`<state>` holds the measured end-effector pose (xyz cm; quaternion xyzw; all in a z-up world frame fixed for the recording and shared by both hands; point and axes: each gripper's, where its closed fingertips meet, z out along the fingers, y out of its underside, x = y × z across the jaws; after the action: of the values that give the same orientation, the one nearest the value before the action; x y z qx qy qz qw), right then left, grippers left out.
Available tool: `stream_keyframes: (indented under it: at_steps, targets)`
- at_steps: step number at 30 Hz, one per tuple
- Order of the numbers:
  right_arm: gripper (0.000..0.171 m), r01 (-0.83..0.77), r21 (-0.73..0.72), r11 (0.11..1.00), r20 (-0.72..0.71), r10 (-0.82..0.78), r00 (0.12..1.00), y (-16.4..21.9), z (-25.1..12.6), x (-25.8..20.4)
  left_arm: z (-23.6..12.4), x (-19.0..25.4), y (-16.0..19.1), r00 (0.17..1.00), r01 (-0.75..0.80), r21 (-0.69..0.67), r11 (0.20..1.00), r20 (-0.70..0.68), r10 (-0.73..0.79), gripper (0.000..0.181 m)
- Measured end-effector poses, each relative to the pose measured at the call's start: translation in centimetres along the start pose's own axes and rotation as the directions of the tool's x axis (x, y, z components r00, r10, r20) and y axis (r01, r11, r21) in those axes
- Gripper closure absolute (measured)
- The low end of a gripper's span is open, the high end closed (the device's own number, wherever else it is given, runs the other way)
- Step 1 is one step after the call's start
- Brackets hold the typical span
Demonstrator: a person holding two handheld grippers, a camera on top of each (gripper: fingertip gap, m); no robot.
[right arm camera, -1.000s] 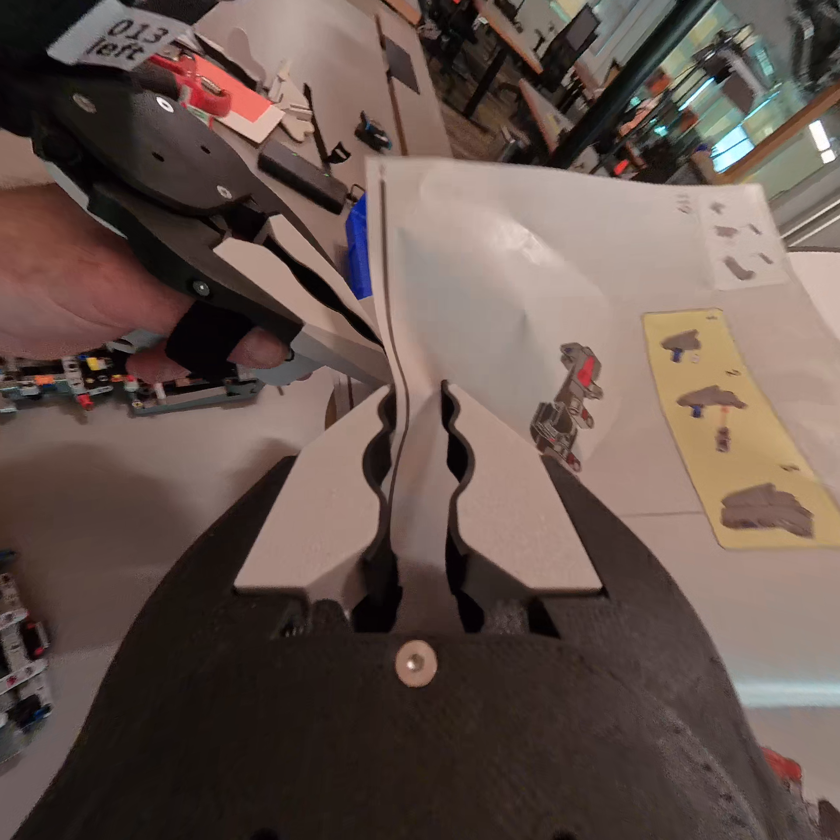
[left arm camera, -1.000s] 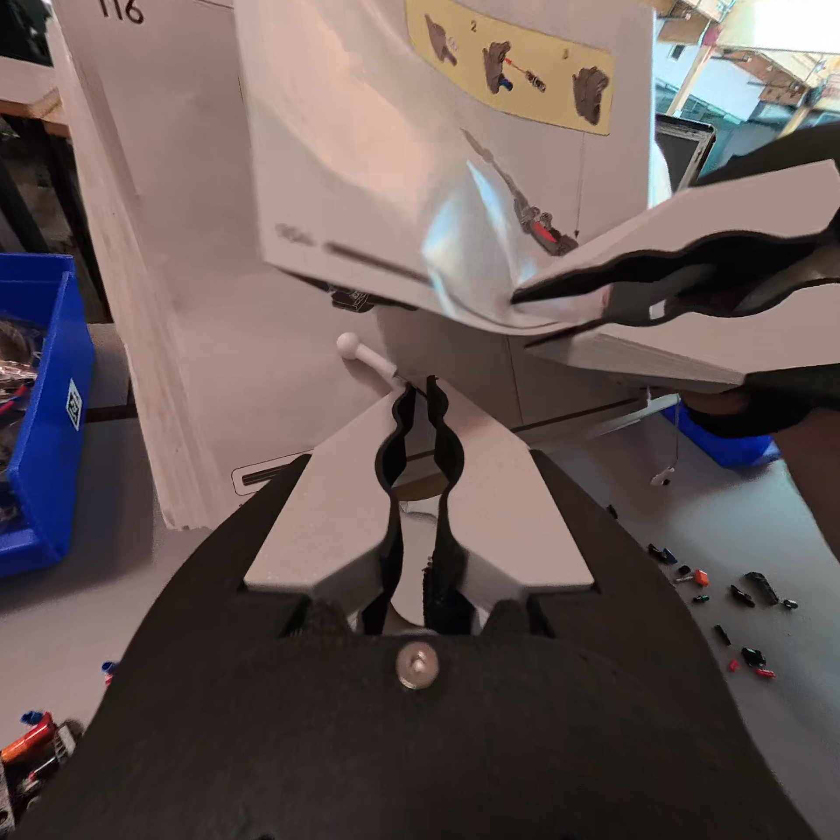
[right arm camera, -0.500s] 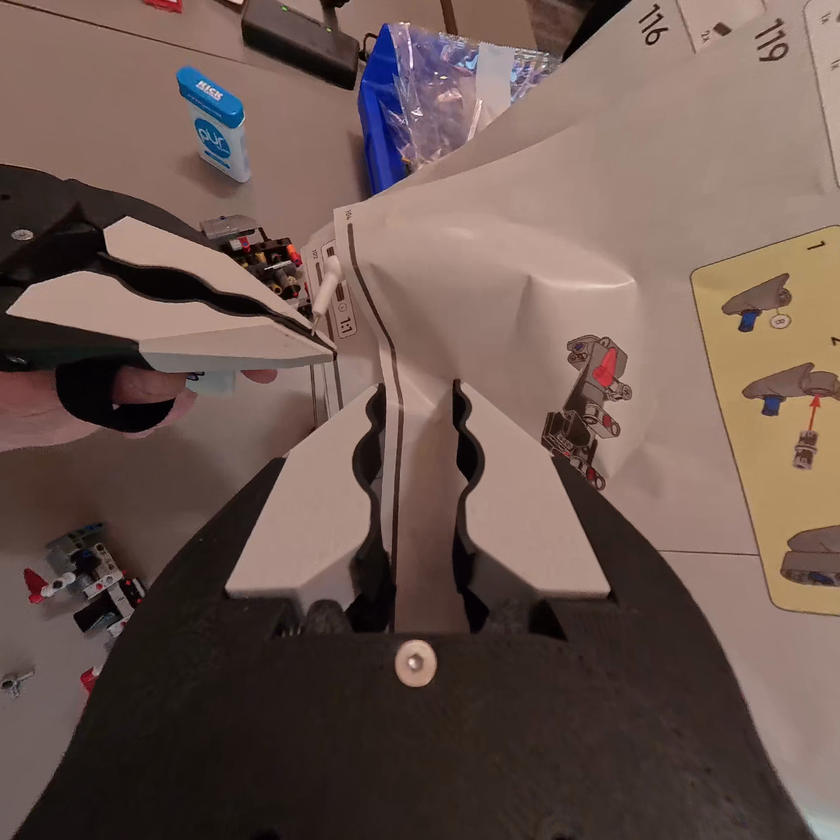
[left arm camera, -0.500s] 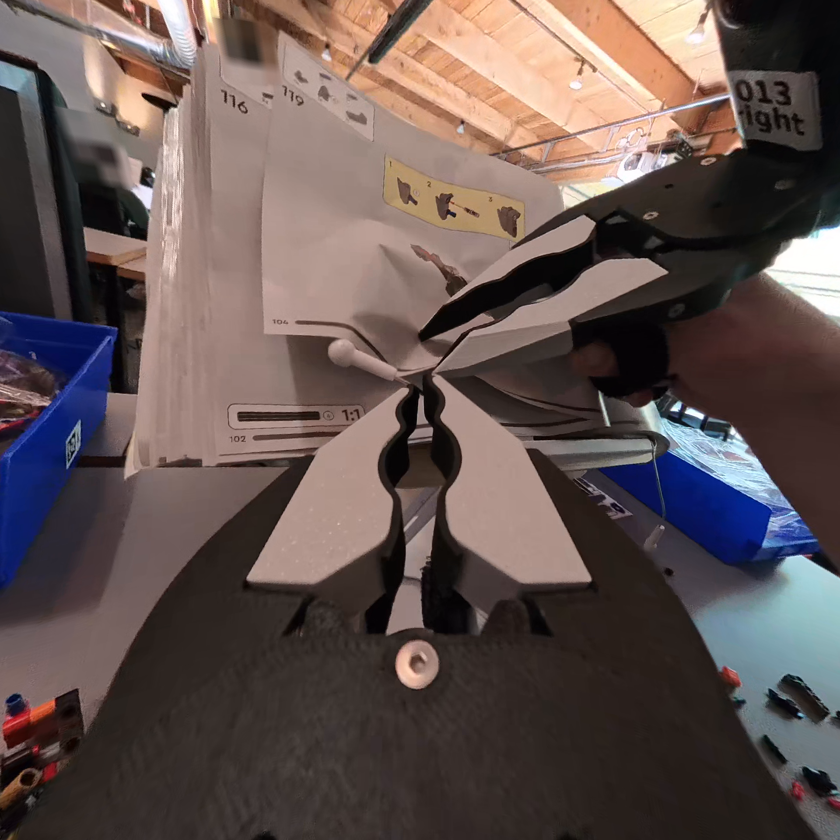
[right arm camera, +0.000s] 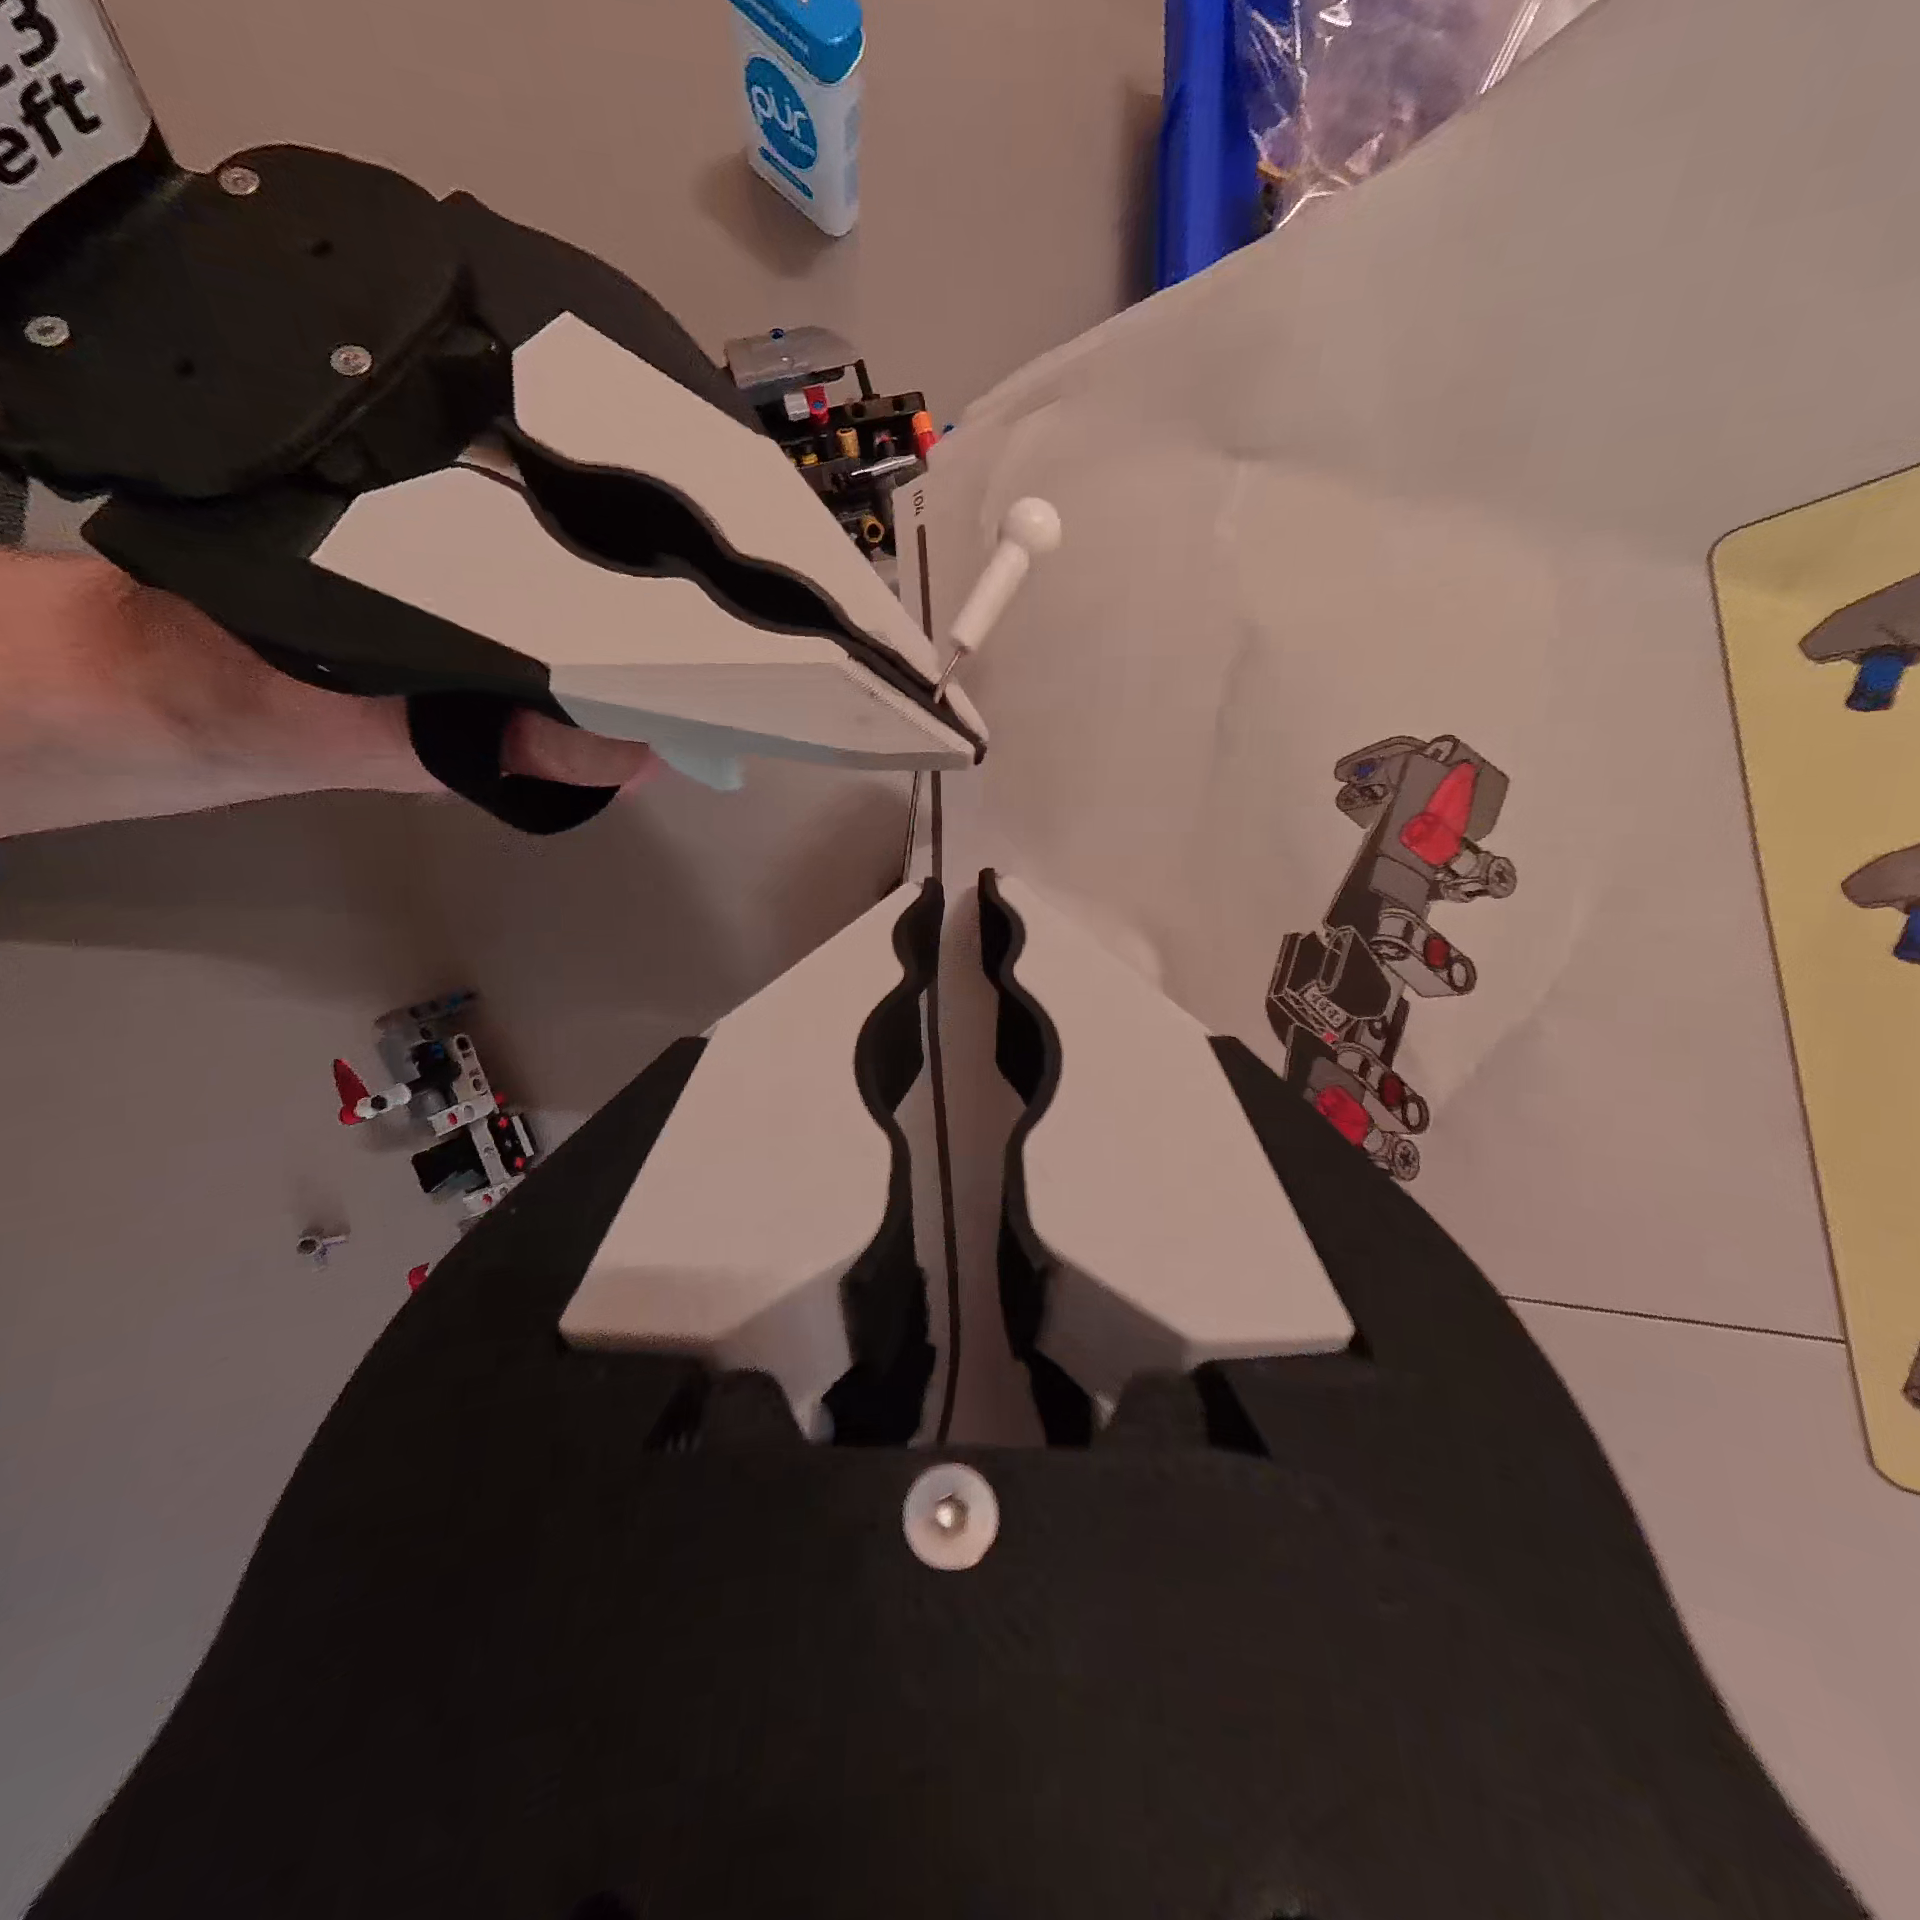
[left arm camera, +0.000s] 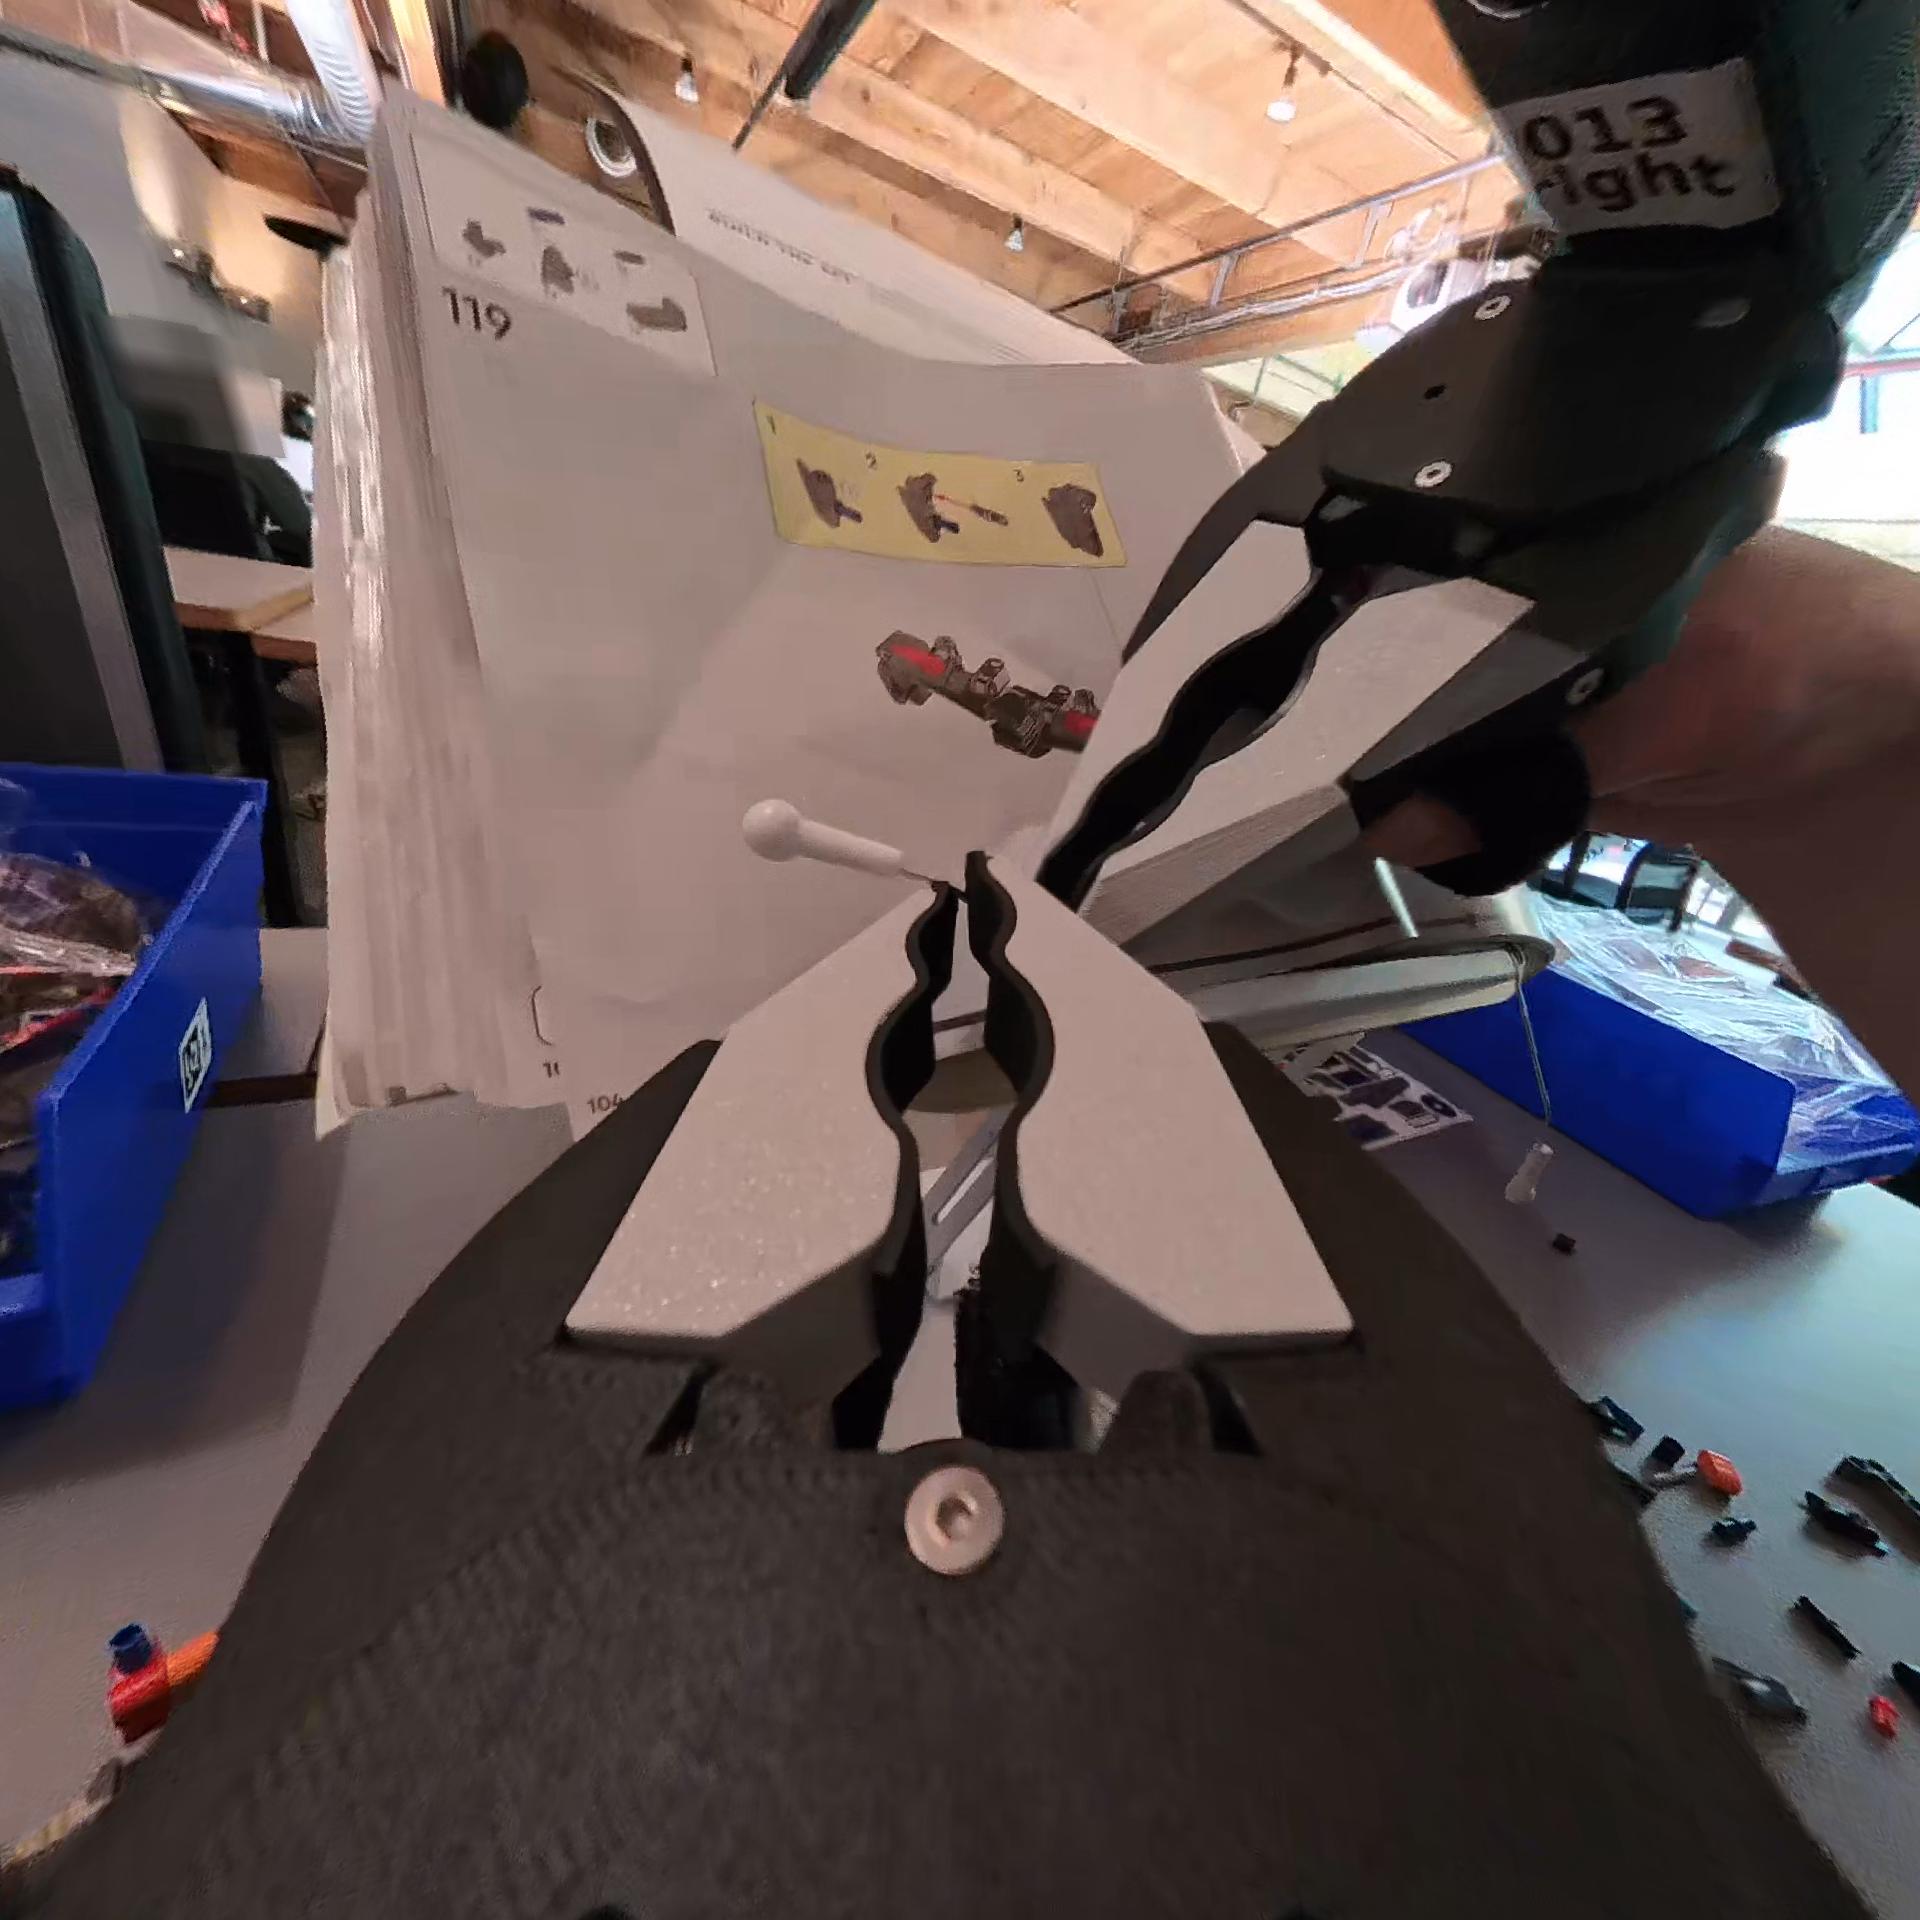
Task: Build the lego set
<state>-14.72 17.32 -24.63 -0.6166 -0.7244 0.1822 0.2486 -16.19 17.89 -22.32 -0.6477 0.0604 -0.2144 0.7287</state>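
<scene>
Right gripper (right arm camera: 954, 883) clamped on an instruction booklet page (right arm camera: 1351, 582) raised above the counter (right arm camera: 260, 987); left gripper (left arm camera: 961, 883) closed on a white ball-headed pin (left arm camera: 821, 840). Risk: pulling may tear the page; the thin pin may slip.

A workshop: exposed timber ceiling (left arm camera: 1091, 135), blue parts bins (left arm camera: 125, 1039), grey worktable (right arm camera: 208, 987).

Black tongs (left arm camera: 961, 883) (white wavy-edged fingers (left arm camera: 779, 1153))
</scene>
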Motion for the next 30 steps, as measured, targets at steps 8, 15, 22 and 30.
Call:
stream_keyframes:
  at_steps: [8,15,22,30]
  targets:
    - [0.16,0.039,0.127,0.991,-0.038,-0.035,0.999,-1.1,-1.1,-0.3,0.1,-0.2,0.1,0.987,-0.12,-0.054,0.991,0.103,0.125,0.18]
    - [0.152,-0.011,0.392,0.92,0.008,0.008,1.0,-2.4,-8.0,-2.7,0.6,-0.9,0.7,0.987,-0.079,-0.218,0.973,0.121,0.107,0.173]
    - [0.146,0.053,0.347,0.936,-0.126,-0.009,0.992,3.4,-12.0,-6.7,-0.9,-0.5,0.2,0.984,-0.125,-0.243,0.962,0.097,0.152,0.121]
    - [0.132,0.098,0.324,0.941,-0.221,-0.025,0.975,8.5,-14.1,-12.3,-4.6,0.3,-4.9,0.938,-0.324,-0.26,0.91,0.036,0.344,0.135]
